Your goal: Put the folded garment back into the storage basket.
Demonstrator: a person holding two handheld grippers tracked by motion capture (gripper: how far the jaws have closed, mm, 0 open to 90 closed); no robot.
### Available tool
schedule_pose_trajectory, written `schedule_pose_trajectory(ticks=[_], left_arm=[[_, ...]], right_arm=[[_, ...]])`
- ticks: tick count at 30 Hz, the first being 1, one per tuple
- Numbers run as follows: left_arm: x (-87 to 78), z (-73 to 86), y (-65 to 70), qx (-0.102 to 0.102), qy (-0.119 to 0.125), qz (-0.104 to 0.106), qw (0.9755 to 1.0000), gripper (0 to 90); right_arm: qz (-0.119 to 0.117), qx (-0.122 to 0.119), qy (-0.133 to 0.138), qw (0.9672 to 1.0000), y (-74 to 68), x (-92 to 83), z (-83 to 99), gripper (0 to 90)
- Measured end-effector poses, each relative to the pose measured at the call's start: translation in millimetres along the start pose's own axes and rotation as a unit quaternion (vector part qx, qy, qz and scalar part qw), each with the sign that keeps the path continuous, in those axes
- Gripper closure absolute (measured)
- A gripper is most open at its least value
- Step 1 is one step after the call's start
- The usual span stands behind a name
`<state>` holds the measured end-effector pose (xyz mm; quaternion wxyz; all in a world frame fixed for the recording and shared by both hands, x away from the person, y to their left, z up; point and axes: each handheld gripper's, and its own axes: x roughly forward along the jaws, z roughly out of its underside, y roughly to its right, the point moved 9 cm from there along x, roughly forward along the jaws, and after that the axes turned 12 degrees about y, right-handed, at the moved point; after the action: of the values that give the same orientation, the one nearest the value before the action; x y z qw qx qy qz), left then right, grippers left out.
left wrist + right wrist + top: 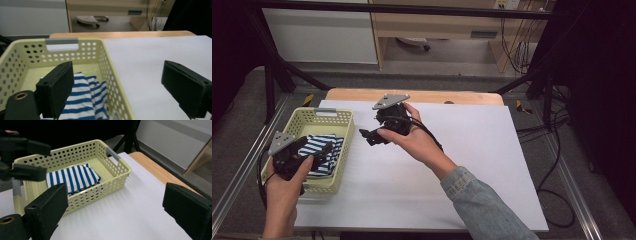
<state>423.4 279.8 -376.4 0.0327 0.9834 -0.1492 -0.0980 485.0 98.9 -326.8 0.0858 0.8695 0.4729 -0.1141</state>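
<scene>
The folded striped cloth (72, 178) is lying inside the yellow basket (343, 150) at nine o'clock on the white surface (472, 165), so the placing step looks finished. Both the left gripper (319, 152) and right gripper (366, 136) are hanging with jaws wide, holding nothing. Next move: likely drawing both hands clear.

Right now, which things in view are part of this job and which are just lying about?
In the job:
striped cloth, folded in the basket
yellow basket
left gripper, jaws open
right gripper, jaws open

Lying about:
white sheet
floor cables
</scene>
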Motion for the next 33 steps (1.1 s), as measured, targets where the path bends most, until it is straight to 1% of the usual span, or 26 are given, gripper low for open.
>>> schedule_pose_trajectory(ticks=[2,4,6,8,10,13,14,18,20,22,26,29,33], left_arm=[[-2.3,5.1,7.3,0.003,0.000,0.010,0.9999,10.1],[-3.3,7.3,9.7,-0.004,0.010,0.006,0.9999,7.7],[-3.0,8.0,12.4,-0.006,0.017,0.009,0.9998,8.0],[-2.9,8.7,15.0,-0.003,0.015,0.015,0.9998,8.2],[-3.1,9.7,16.6,-0.003,0.011,0.016,0.9998,8.3],[-4.1,14.3,17.3,-0.004,-0.001,0.015,0.9999,7.5],[-5.1,15.3,17.7,-0.006,-0.001,0.015,0.9999,7.5],[-6.0,17.4,19.4,-0.001,-0.005,0.017,0.9998,7.4],[-6.6,18.9,20.9,-0.002,-0.009,0.020,0.9998,7.4],[-7.4,19.8,21.5,0.000,-0.010,0.019,0.9998,7.4],[-9.6,19.5,22.6,-0.004,-0.007,0.022,0.9997,7.5],[-11.5,19.3,20.7,-0.005,-0.005,0.019,0.9998,7.5],[-13.2,20.4,19.1,-0.005,-0.008,0.018,0.9998,7.9]], right_arm=[[0.002,0.001,0.001,1.0000,2.3,-4.4,0.1,6.7],[0.006,0.000,0.005,1.0000,6.0,-8.9,-0.4,6.8],[0.010,0.003,0.007,0.9999,10.1,-13.0,-0.8,6.8],[0.014,0.002,0.007,0.9999,14.7,-17.5,-1.0,6.4],[0.017,0.002,0.005,0.9998,18.9,-22.2,-0.7,6.1],[0.018,0.002,0.004,0.9998,25.7,-30.7,1.3,5.7],[0.019,0.004,0.005,0.9998,28.8,-33.5,2.2,5.7],[0.029,0.015,0.011,0.9994,44.3,-46.1,5.2,5.7],[0.034,0.017,0.016,0.9992,49.7,-51.3,5.4,5.7],[0.035,0.014,0.017,0.9991,55.0,-58.2,6.0,5.7],[0.042,0.018,0.020,0.9988,63.8,-68.8,7.4,4.9],[0.050,0.023,0.024,0.9982,70.0,-76.0,9.1,4.8],[0.057,0.023,0.021,0.9979,76.5,-83.2,13.5,4.6]])
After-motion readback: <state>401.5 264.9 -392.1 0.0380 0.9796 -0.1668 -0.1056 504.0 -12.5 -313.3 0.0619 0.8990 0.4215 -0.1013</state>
